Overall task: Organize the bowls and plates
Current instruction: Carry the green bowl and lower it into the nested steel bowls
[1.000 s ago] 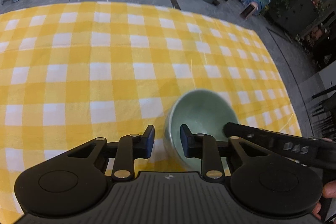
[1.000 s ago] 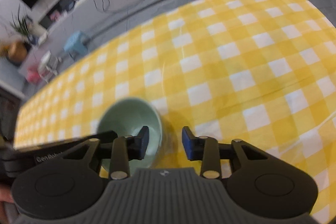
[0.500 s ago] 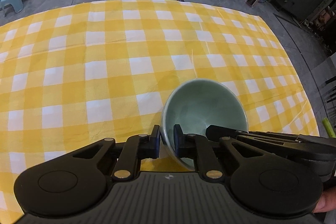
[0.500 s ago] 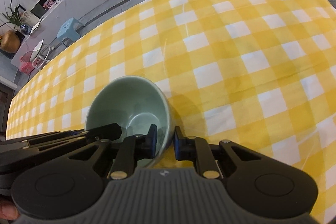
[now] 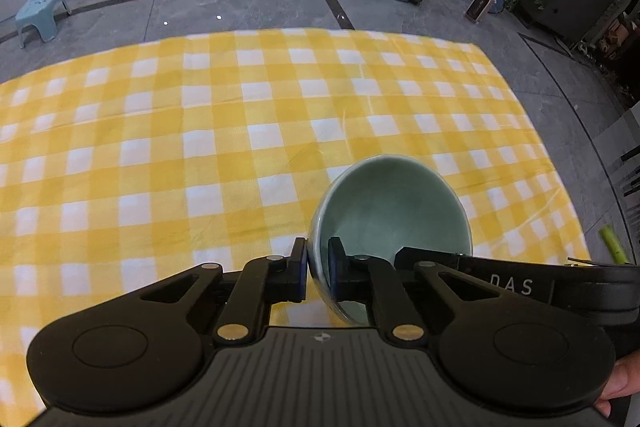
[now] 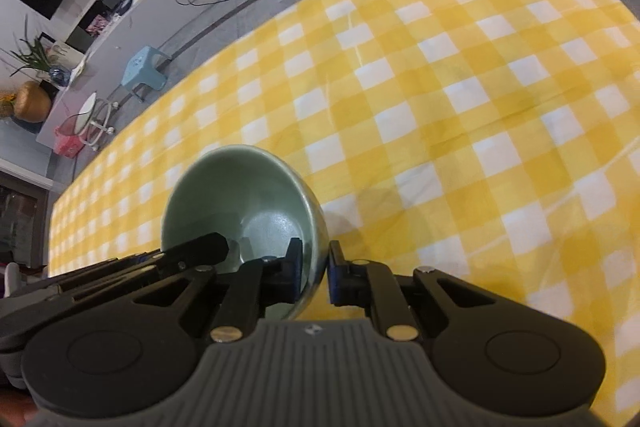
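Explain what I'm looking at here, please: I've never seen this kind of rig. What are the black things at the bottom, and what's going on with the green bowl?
No robot here: a person holds a handheld two-finger gripper in each hand, and each carries a fisheye camera looking forward along its fingers. That is why each picture shows black linkage at the bottom.

In the left wrist view, the left gripper is shut on the near-left rim of the green bowl, one finger inside, one outside. The right wrist view shows the right gripper pinching the bowl's opposite rim likewise. Each gripper also appears in the other's picture.

The bowl is over a yellow checked tablecloth; I cannot tell whether it rests on it. No other dishes show.
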`<state>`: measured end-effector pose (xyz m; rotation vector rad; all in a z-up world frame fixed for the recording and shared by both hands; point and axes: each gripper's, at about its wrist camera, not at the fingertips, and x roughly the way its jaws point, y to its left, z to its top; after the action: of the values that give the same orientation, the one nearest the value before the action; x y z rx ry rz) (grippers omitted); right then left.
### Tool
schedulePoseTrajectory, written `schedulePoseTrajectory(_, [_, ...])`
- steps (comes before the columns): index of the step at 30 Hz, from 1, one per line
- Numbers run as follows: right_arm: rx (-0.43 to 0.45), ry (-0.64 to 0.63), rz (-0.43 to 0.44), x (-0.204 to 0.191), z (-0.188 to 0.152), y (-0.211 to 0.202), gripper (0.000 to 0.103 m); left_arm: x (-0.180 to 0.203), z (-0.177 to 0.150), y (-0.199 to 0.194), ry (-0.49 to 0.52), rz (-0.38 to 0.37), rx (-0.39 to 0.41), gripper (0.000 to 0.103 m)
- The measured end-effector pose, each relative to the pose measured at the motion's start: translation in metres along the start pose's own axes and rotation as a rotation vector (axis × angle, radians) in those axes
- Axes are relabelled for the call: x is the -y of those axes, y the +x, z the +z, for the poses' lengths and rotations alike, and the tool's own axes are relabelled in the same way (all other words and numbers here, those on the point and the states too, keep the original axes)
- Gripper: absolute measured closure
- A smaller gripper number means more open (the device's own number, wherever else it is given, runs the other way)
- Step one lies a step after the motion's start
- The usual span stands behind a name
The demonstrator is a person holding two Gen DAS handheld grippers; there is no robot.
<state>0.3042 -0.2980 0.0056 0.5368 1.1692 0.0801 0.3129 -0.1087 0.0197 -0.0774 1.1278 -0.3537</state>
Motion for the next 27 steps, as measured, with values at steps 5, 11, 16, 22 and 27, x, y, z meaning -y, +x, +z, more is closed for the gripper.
schedulePoseTrajectory(5, [0.023, -0.037, 0.017, -0.021, -0.018, -0.043, 0.093, 0.008, -0.012, -0.044, -0.014, 0.012, 0.024, 0.093])
schedulePoseTrajectory(11, [0.014, -0.095, 0.040, -0.044, -0.059, -0.086, 0.093, 0.012, -0.047, -0.093, -0.049, 0.034, 0.023, 0.093])
schedulePoseTrajectory(16, [-0.004, -0.126, 0.066, -0.051, -0.097, -0.108, 0.093, 0.011, -0.080, -0.119, -0.095, 0.029, 0.007, 0.093])
schedulePoseTrajectory(22, [-0.045, -0.152, 0.062, -0.047, -0.135, -0.117, 0.093, 0.013, -0.110, -0.125, -0.127, 0.014, -0.023, 0.093])
schedulePoseTrajectory(27, [-0.067, -0.169, 0.023, -0.038, -0.146, -0.109, 0.093, 0.009, -0.123, -0.110, -0.181, -0.021, -0.065, 0.094])
